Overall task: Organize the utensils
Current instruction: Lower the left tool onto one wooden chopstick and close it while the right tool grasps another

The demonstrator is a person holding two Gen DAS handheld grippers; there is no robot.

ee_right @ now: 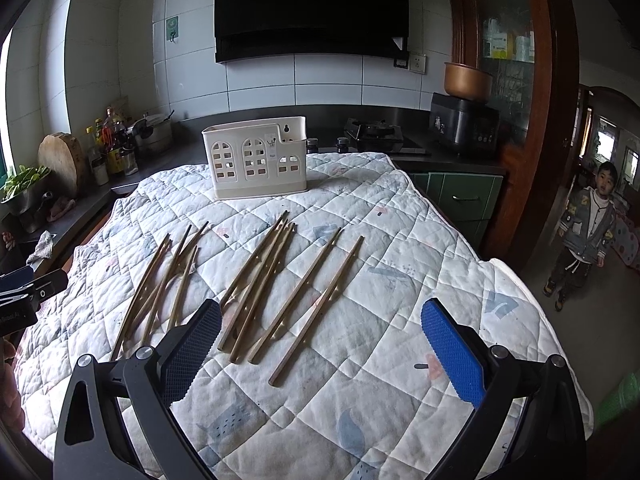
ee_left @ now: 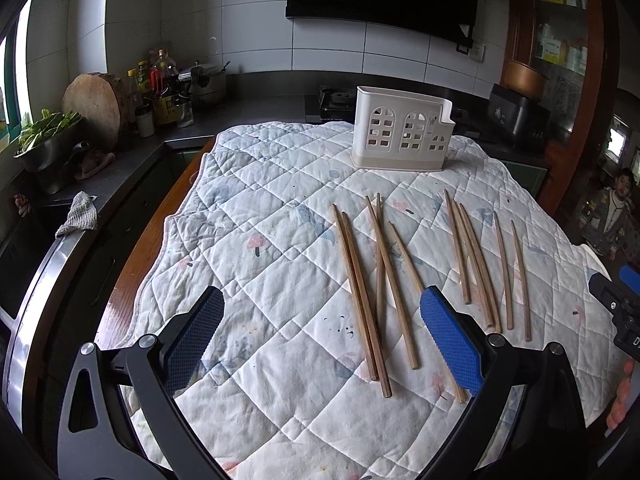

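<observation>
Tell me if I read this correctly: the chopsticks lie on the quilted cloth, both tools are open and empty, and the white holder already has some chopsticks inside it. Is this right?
One part is wrong. The white holder has no chopsticks showing in it; in the right wrist view nothing rises above its rim. The chopsticks do lie on the quilted cloth, and the left tool and right tool are open and empty.

Quilted cloth [ee_right: 400,240]: bare stretch right of the chopsticks [ee_right: 280,280], open to approach. Bare band between chopstick tips and utensil holder [ee_right: 256,160]. Holder stands alone at the far edge, top unobstructed.
</observation>
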